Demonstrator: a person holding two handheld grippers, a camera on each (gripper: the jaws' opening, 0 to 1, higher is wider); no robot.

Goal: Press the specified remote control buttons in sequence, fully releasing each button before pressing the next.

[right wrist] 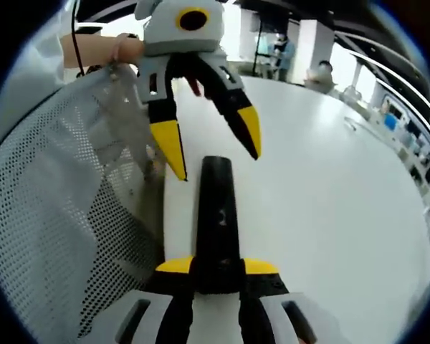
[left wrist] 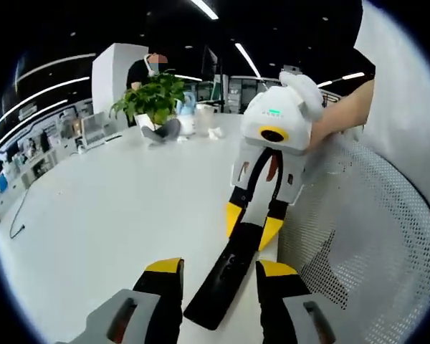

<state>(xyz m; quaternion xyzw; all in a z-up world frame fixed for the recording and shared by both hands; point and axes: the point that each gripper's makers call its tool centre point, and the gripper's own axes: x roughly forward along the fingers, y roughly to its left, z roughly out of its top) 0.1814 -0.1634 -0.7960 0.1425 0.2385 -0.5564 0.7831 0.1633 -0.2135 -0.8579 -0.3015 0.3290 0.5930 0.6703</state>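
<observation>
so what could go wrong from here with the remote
The right gripper clamps only one end of the remote, so a push from the open left gripper near the far end might tip or twist it. The remote also lies close to the table edge beside the mesh chair, so it could slide off.

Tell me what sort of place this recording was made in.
Probably an open-plan office or lab. A long white table holds a potted plant, lit shelving lines the wall, and strip lights cross a dark ceiling. A mesh chair back stands beside the table, and people stand further off.
</observation>
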